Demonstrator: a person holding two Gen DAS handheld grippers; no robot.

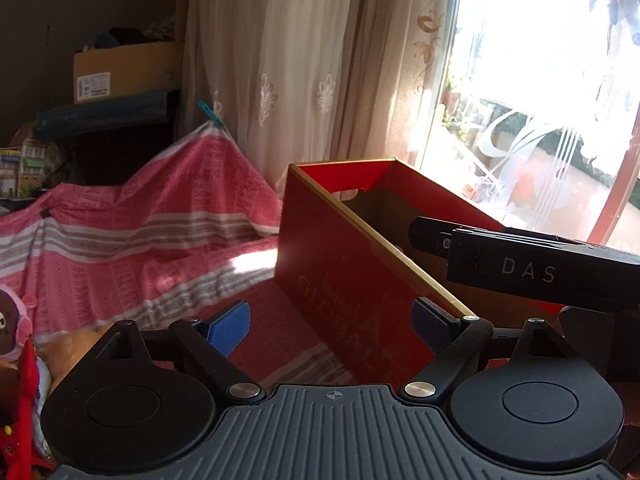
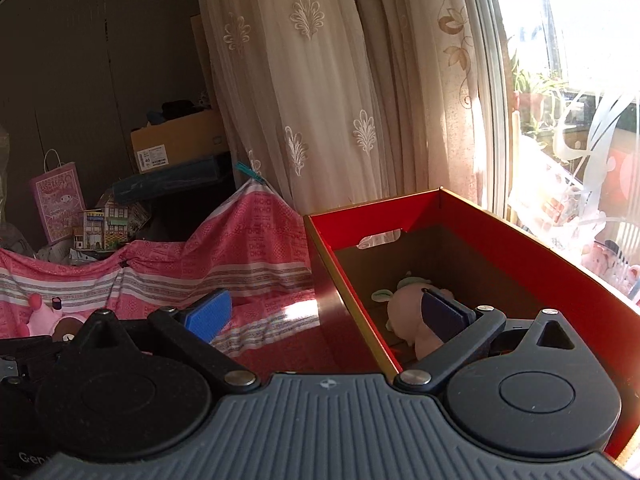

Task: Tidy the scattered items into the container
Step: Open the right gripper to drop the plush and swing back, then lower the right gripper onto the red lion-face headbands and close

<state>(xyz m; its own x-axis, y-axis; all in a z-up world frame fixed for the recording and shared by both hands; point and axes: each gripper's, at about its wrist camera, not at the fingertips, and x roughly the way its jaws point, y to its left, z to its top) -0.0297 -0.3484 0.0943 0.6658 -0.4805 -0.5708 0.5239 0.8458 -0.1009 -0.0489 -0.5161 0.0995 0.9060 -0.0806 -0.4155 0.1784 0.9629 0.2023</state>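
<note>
The box, red with an open top, stands on the pink cloth beside the window. One pink plush lies on the box floor near the left wall; this item is judged stowed. No other contents are visible, though the near end of the floor is hidden behind the right gripper.

Left gripper: jaws spread wide, nothing between the pads; the near corner of the box shows through the gap. Right gripper: jaws likewise apart and empty, its left pad over the cloth, its right pad in front of the plush inside the box, contact not confirmed. Its body also crosses the left view at 3 o'clock, above the box.

Outstanding items: in the left view, at 8 o'clock, a small pile of soft toys sits on the cloth, including a brown-faced one and a red one. In the right view, at 9 o'clock, a pink toy and a brown one lie on the cloth, possibly the same pile. All are well apart from the box.

Assessment: task begun, at least one item in, several left. Both tools are free for the next pick-up.
</note>
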